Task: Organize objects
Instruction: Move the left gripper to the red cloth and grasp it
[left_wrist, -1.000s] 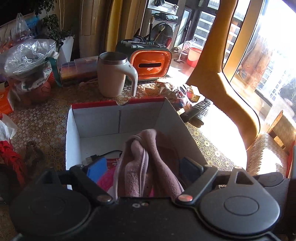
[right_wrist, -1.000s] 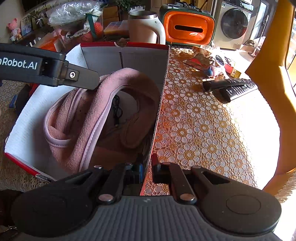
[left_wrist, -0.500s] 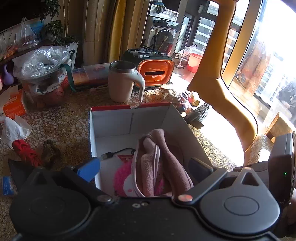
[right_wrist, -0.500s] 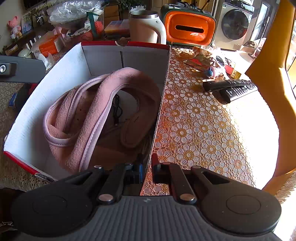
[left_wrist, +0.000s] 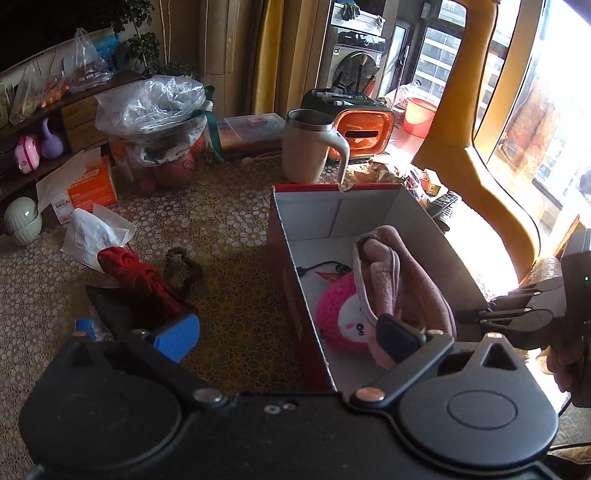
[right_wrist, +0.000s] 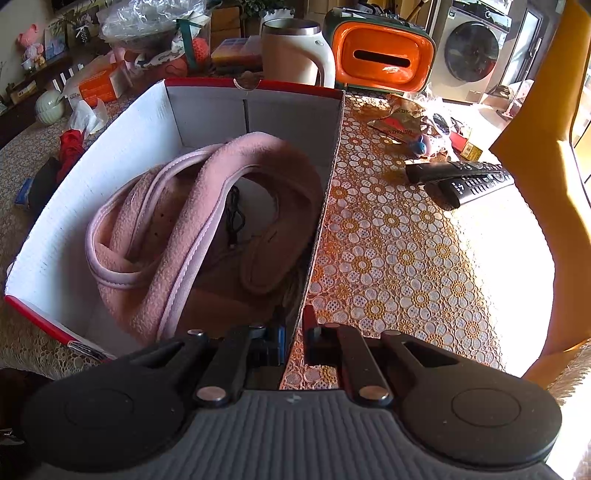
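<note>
A cardboard box (left_wrist: 369, 210), red outside and white inside, holds a pink fleece wrap (left_wrist: 388, 273), a pink plush toy (left_wrist: 340, 314) and a black cable. My left gripper (left_wrist: 288, 336) is open and holds nothing. It hangs above the box's left wall, with its blue pad (left_wrist: 177, 336) outside the box. In the right wrist view the same box (right_wrist: 110, 166) holds the fleece wrap (right_wrist: 258, 166). My right gripper (right_wrist: 295, 339) is shut on the near end of the box's right wall. It also shows at the right as the right gripper (left_wrist: 476, 314).
Left of the box on the lace tablecloth lie a red cloth (left_wrist: 136, 273), a brown hair tie (left_wrist: 184, 266) and a tissue (left_wrist: 92, 232). A mug (left_wrist: 310, 147) and an orange container (left_wrist: 364, 129) stand behind it. Two remotes (right_wrist: 465, 181) lie to the right.
My left gripper has drawn back and to the left, out of the box, with its jaws spreading wider. The pink fleece wrap stays in the box. My right gripper has kept still on the wall.
</note>
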